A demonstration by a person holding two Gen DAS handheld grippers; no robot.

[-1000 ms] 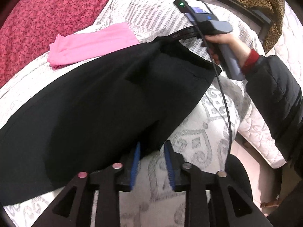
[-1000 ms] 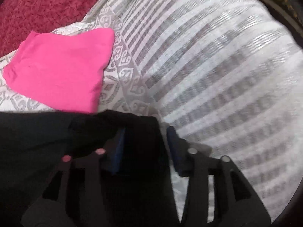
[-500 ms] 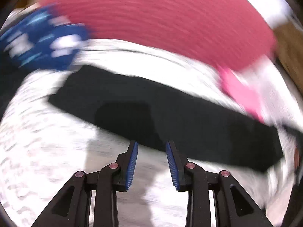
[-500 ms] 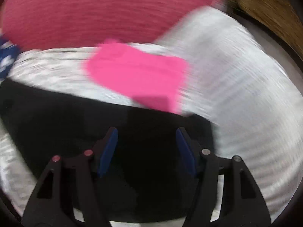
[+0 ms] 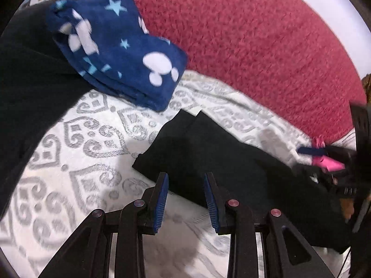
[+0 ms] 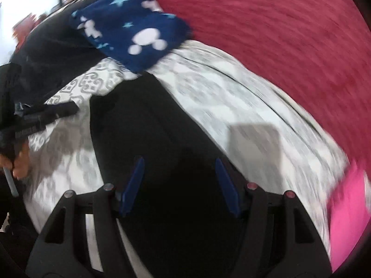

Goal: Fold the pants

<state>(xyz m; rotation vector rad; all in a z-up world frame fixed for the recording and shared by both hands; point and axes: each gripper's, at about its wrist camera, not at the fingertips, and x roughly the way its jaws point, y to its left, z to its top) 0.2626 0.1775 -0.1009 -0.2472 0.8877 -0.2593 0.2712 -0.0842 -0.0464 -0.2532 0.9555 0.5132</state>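
The black pants (image 5: 208,153) lie folded into a long strip on the white and grey patterned bedspread (image 5: 88,143). My left gripper (image 5: 186,176) hovers at their near end; its jaws are opening and grip nothing, the cloth edge lying just beyond the tips. At the right edge of the left wrist view one blue pad (image 5: 310,150) of the other gripper shows over the strip's far part. In the blurred right wrist view my right gripper (image 6: 179,161) stands open above the pants (image 6: 148,120), its pads apart from the cloth.
A folded navy fleece (image 5: 120,53) with white shapes and stars lies at the back left, partly on a dark garment (image 5: 27,81). A red blanket (image 5: 255,46) borders the far side. A pink garment (image 6: 347,220) lies beside the pants. A hand (image 6: 20,159) holds the left gripper.
Both grippers have swept along the pants, away from the waist end, and rolled. The right gripper had black cloth between its pads; now it stands wider and holds nothing. The navy fleece came into view.
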